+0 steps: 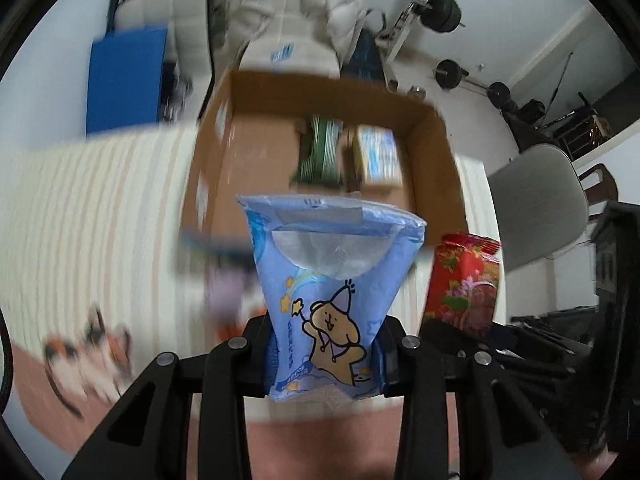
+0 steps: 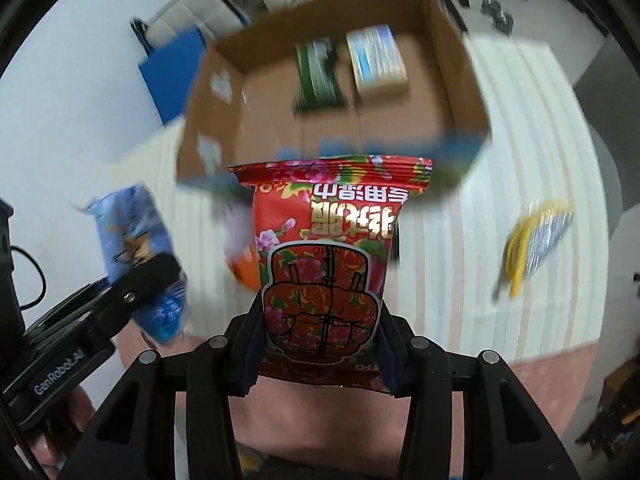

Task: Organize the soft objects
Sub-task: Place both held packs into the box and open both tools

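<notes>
Both packs are up off the striped surface, likely heading for the box (image 1: 320, 92) ahead, where two packs already lie. Your left hand-held gripper (image 1: 326, 356) is clamped on the blue pack (image 1: 326, 280) at its lower end, so the pack sticks out forward between the fingers. Your right hand-held gripper (image 2: 320, 344) clamps the red pack (image 2: 324, 260) the same way. Yellow pack (image 2: 536, 240) lies off to the right.

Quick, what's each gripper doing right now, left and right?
Left gripper: closed on the blue cartoon-bear packet.
Right gripper: closed on the red floral packet.
</notes>
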Tool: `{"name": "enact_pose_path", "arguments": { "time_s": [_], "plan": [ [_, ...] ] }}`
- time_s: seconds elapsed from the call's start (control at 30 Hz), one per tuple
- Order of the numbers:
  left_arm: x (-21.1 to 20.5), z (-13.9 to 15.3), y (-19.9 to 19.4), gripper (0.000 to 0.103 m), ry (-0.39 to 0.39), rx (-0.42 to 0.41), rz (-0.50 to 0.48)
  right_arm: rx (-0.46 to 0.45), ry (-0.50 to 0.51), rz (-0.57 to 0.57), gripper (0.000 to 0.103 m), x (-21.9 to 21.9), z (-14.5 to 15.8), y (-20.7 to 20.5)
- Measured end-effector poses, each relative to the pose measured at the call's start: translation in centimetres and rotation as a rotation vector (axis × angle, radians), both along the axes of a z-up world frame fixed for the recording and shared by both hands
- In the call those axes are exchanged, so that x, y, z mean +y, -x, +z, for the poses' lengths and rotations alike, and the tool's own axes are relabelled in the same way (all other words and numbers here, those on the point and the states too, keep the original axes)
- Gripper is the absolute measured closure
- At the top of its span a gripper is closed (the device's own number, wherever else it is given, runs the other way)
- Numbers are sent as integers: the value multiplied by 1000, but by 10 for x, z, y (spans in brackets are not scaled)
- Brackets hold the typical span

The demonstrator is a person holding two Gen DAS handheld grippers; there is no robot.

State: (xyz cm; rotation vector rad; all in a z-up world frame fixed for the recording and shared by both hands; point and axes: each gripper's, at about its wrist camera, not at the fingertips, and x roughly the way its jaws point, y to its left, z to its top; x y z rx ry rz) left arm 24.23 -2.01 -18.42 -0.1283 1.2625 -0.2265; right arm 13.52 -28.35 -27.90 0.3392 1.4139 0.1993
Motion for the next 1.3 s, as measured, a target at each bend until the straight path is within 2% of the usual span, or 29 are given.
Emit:
{"name": "enact_pose_path", "arguments": {
  "time_s": [0.1, 0.23, 0.27, 0.33, 0.43, 0.63, 0.8, 0.93, 1.0, 1.03, 1.07, 1.13, 1.17, 1.2, 1.23, 1.27, 1.3],
  "plan": [
    [-5, -5, -51, 70, -12, 10, -3, -34, 31, -19, 54, -3, 17, -40],
    [-12, -27, -116, 70, -29, 87, -4, 2, 99, -39, 54, -4, 5, -101],
    [-12, -36, -125, 70, -33, 105, -3, 18, 113, -39, 54, -1, -18, -119],
    [-13, -62, -151, 70, -49, 158, -10, 57, 145, -42, 54, 12, -46, -154],
    [-17, -91, -180, 70, -58, 228, -18, 115, 170, -40, 54, 15, -79, -177],
    [-23, -141, -224, 70, -92, 323, -26, 194, 234, -26, 54, 12, -130, -192],
    [-27, -161, -244, 69, -140, 348, -36, 234, 251, -5, 54, 15, -149, -198],
    [-28, -170, -250, 63, -176, 366, -46, 264, 266, 8, 54, 18, -166, -203],
    [-28, -171, -251, 61, -169, 382, -43, 284, 270, 18, 54, 18, -172, -204],
    [-27, -172, -250, 60, -159, 392, -36, 293, 276, 22, 54, 17, -174, -203],
    [-25, -172, -250, 54, -151, 399, -31, 299, 276, 23, 52, 19, -180, -209],
    [-23, -168, -247, 40, -129, 399, -21, 299, 262, 16, 39, 17, -179, -210],
    [-22, -164, -246, 34, -130, 388, -16, 294, 256, 9, 29, 16, -177, -210],
    [-20, -160, -244, 30, -132, 376, -12, 289, 252, 3, 25, 15, -174, -211],
    [-19, -157, -243, 20, -129, 368, -9, 280, 246, -2, 25, 15, -169, -212],
    [-18, -152, -241, 14, -125, 358, -2, 273, 246, -4, 25, 14, -165, -213],
    [-16, -148, -239, 13, -124, 346, 6, 263, 247, -6, 23, 14, -160, -213]
  ]
}}
